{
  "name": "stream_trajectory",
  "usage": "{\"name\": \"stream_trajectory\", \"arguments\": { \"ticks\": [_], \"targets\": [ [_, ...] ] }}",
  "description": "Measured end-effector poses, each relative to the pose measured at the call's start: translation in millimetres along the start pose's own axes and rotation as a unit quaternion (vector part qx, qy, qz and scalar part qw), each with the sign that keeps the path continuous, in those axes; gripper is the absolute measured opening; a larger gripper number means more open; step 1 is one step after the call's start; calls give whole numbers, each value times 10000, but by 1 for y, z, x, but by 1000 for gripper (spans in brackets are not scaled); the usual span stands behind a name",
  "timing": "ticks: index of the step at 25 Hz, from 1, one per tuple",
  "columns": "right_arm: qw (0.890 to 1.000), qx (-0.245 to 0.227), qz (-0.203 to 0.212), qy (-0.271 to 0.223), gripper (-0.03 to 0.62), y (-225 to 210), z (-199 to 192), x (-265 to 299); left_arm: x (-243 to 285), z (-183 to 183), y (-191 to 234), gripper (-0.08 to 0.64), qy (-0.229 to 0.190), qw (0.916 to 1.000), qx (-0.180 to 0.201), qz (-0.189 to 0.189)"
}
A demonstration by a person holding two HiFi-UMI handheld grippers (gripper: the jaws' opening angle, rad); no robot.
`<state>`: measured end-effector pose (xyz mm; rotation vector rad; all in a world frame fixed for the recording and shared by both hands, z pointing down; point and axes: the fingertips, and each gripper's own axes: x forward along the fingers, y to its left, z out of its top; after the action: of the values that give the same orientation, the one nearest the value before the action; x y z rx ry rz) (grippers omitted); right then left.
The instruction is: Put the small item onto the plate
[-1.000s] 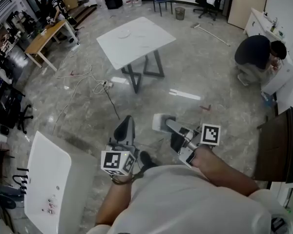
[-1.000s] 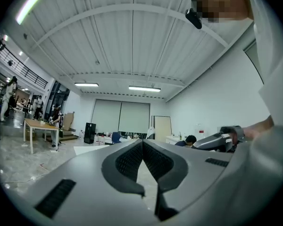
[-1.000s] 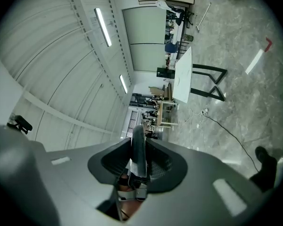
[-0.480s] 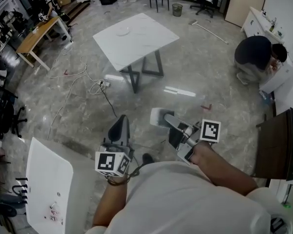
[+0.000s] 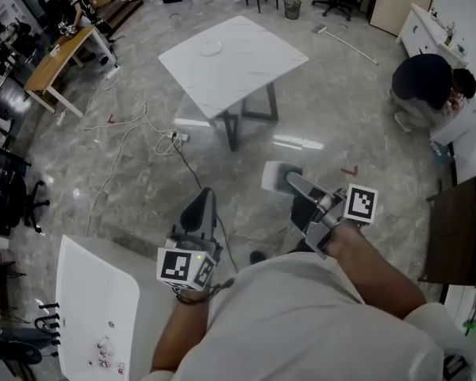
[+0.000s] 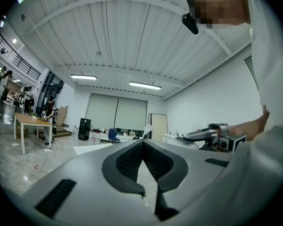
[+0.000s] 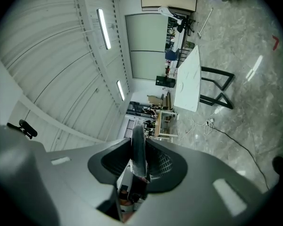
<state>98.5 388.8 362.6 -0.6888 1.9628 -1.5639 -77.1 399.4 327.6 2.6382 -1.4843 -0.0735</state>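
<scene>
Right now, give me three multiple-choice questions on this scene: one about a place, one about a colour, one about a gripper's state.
1. Where is the plate?
A. on the floor
B. on the table ahead
C. on a chair

2. What colour is that table's top?
A. white
B. black
C. red

3. The right gripper is:
A. open and empty
B. shut on the small item
C. out of sight

Answers:
1. B: the head view shows the plate lying on the tabletop.
2. A: the top is plainly white.
3. B: the right gripper view shows a thin grey piece pinched between its jaws.
</scene>
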Motion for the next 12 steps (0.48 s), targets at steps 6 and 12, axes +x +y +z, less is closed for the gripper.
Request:
{"name": "stream_trajectory", "arguments": {
  "ticks": [6, 12],
  "targets": [
    [10000, 7, -4, 77, 95, -11, 14, 34, 17, 2, 33, 6, 15, 9999, 105, 100],
    [9994, 129, 27, 334, 95, -26, 42, 81, 48, 5, 66, 6, 13, 9994, 86, 333]
  ]
}}
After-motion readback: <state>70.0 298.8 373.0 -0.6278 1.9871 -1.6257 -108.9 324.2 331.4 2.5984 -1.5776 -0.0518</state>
